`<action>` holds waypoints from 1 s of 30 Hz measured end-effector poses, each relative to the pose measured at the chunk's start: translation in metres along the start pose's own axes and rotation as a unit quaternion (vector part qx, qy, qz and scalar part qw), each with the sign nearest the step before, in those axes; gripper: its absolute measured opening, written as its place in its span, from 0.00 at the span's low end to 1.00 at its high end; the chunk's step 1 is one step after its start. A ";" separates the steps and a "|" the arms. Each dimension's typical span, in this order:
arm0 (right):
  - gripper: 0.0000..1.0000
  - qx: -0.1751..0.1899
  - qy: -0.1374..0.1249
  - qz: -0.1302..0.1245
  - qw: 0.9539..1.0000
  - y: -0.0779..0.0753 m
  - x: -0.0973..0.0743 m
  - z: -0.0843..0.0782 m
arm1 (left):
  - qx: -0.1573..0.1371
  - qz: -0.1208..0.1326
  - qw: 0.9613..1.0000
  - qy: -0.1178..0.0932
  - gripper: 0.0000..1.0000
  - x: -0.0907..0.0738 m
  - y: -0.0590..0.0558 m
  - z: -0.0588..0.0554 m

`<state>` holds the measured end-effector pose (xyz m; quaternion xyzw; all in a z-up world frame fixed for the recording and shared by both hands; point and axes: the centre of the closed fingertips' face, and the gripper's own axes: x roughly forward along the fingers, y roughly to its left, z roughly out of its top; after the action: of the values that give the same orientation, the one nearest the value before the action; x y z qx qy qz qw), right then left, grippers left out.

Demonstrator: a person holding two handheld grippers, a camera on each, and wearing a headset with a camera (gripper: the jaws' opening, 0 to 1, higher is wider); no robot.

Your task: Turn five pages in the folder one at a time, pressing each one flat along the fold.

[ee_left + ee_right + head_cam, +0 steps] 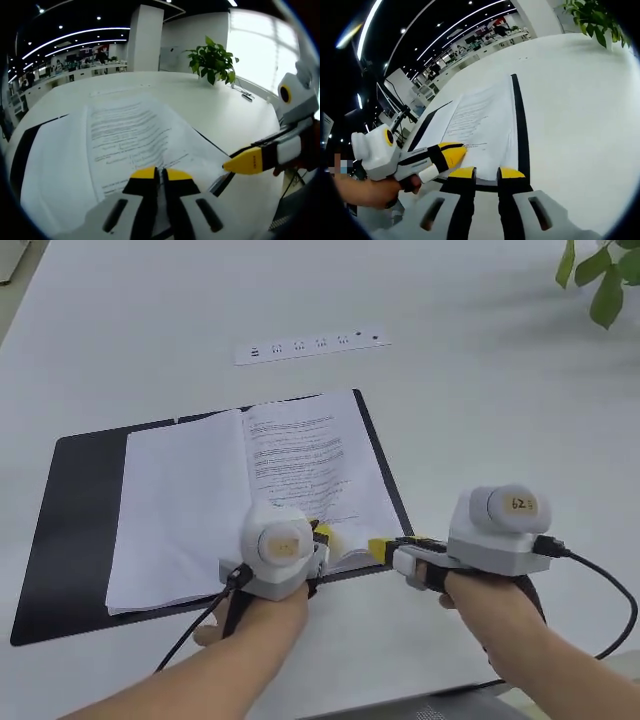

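Observation:
A black folder (70,530) lies open on the white table, a blank sheet on its left and a printed page (300,455) on its right. My left gripper (320,537) rests at the printed page's near edge by the fold, jaws shut with the tips together (159,174); whether a sheet is pinched I cannot tell. My right gripper (380,548) hovers at the folder's near right corner. Its jaws stand a narrow gap apart (486,174) with nothing between them, pointing along the folder's black right border (520,125). The two grippers' tips nearly meet.
A white power strip (310,344) lies beyond the folder. A potted plant (600,275) stands at the far right corner. Black cables trail from both grippers toward the table's near edge (400,705). Bare table surrounds the folder.

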<state>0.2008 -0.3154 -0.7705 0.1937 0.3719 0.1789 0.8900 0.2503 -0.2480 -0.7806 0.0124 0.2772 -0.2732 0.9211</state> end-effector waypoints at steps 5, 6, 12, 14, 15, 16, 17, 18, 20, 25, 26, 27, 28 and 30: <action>0.00 -0.004 -0.004 -0.018 1.000 -0.008 -0.001 0.000 | 0.003 -0.014 1.000 0.008 0.06 0.000 -0.002 0.001; 0.00 -0.004 -0.005 -0.019 1.000 -0.008 -0.002 0.000 | 0.004 -0.017 1.000 0.011 0.06 -0.001 -0.002 0.001; 0.00 -0.003 -0.027 -0.011 1.000 -0.001 -0.012 0.013 | 0.010 -0.019 0.999 0.024 0.14 -0.015 0.007 0.002; 0.00 0.003 -0.038 -0.001 0.999 0.007 -0.016 0.021 | 0.009 -0.022 1.000 0.019 0.15 -0.021 0.010 0.006; 0.00 0.000 -0.045 0.003 0.999 0.011 -0.018 0.025 | 0.008 -0.022 1.000 0.015 0.16 -0.025 0.011 0.009; 0.00 -0.001 -0.049 0.012 0.999 0.016 -0.019 0.029 | 0.010 -0.023 1.000 0.006 0.17 -0.030 0.012 0.015; 0.00 0.003 -0.055 0.020 0.998 0.023 -0.020 0.033 | 0.011 -0.025 1.000 0.002 0.18 -0.035 0.014 0.018; 0.00 0.002 -0.061 0.023 0.998 0.027 -0.021 0.037 | 0.008 -0.025 1.000 -0.001 0.18 -0.038 0.015 0.020; 0.00 -0.003 -0.066 0.037 0.997 0.039 -0.022 0.043 | 0.010 -0.023 1.000 -0.009 0.19 -0.045 0.018 0.026; 0.00 -0.019 -0.085 0.076 0.993 0.078 -0.019 0.058 | -0.001 -0.016 0.999 -0.029 0.21 -0.073 0.032 0.036; 0.00 -0.024 -0.087 0.085 0.992 0.088 -0.017 0.060 | -0.004 -0.014 0.999 -0.032 0.21 -0.078 0.035 0.036; 0.00 -0.025 -0.088 0.091 0.992 0.097 -0.015 0.062 | -0.007 -0.011 0.999 -0.036 0.21 -0.085 0.039 0.037; 0.00 -0.027 -0.088 0.096 0.991 0.104 -0.013 0.063 | -0.008 -0.008 0.999 -0.037 0.22 -0.090 0.043 0.037; 0.00 -0.033 -0.089 0.109 0.989 0.122 -0.008 0.064 | -0.013 -0.002 0.999 -0.044 0.22 -0.102 0.052 0.037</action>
<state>0.2205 -0.2279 -0.6660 0.2186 0.2619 0.2696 0.9005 0.2245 -0.1602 -0.7033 -0.0123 0.2399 -0.2719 0.9318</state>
